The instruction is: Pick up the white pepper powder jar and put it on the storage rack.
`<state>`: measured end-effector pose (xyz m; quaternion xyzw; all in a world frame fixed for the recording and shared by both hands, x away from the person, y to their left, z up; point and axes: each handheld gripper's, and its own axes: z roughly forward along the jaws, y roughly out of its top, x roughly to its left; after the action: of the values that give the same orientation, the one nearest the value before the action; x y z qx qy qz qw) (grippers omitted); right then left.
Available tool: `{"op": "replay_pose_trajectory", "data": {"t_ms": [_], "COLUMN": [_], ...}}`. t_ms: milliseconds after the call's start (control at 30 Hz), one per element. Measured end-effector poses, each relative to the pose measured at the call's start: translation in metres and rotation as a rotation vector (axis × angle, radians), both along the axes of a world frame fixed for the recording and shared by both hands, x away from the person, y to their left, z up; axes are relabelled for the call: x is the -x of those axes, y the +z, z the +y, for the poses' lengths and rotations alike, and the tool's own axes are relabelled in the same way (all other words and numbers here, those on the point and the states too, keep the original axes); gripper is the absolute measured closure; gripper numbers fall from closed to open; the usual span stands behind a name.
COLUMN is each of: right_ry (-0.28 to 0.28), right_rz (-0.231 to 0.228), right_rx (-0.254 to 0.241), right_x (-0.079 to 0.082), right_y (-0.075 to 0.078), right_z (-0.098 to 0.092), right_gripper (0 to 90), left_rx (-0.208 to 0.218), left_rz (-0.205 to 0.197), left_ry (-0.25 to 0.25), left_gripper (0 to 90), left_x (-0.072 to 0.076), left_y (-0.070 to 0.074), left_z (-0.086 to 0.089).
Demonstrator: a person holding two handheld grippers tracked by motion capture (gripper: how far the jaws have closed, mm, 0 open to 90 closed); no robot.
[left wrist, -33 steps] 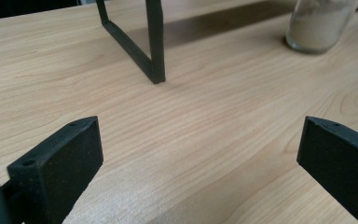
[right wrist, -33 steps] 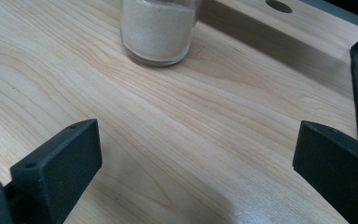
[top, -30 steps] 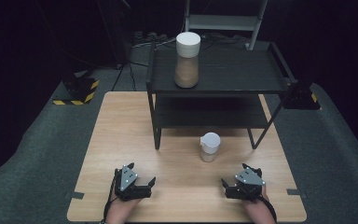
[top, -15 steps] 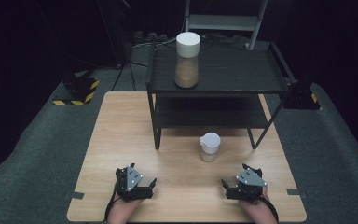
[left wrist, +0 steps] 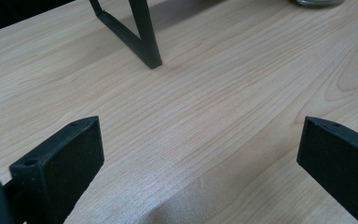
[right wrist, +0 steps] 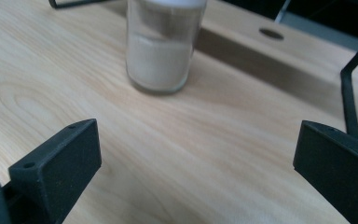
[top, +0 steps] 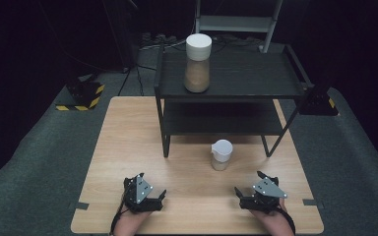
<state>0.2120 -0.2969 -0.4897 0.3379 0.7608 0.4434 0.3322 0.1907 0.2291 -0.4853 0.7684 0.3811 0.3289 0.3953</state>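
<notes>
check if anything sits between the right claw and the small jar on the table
Nothing visible does. The right claw rests open near the table's front edge, and only bare wood lies between it and the small jar. In the right gripper view the jar stands straight ahead of the open jaws.

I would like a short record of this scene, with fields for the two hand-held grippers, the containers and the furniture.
left hand-held gripper: open, low over the near edge of the table, holding nothing
right hand-held gripper: open, near edge, aimed toward the small jar
small jar: upright on the table, in front of the rack, pale powder inside
large jar: white lid, on the rack's top shelf, left side
rack: black, two shelves
table: light wood
</notes>
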Motion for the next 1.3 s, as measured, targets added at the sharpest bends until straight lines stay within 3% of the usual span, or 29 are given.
{"op": "replay_pose_trajectory", "data": {"t_ms": [167, 300, 767, 1300], "right_ry": [0.020, 0.025, 0.007, -0.035], "right_rz": [-0.048, -0.062, -0.017, -0.002], "right_rx": [-0.047, -0.052, -0.081, -0.136], "right_x": [0.002, 0.001, -0.018, -0.045], "right_y": [0.000, 0.003, 0.016, 0.014], "right_z": [0.002, 0.009, 0.039, 0.058], "right_gripper": [0.0, 0.0, 0.0, 0.0], "left_rx": [0.010, 0.014, 0.014, 0.002], "left_rz": [-0.001, -0.002, -0.001, -0.004], "left_ry": [0.000, -0.003, -0.016, -0.025], "left_gripper": [0.6, 0.6, 0.6, 0.5], "left_x": [0.001, 0.001, 0.000, 0.001], "left_y": [-0.001, -0.001, -0.001, -0.001], "left_z": [0.002, 0.003, 0.005, 0.004]}}
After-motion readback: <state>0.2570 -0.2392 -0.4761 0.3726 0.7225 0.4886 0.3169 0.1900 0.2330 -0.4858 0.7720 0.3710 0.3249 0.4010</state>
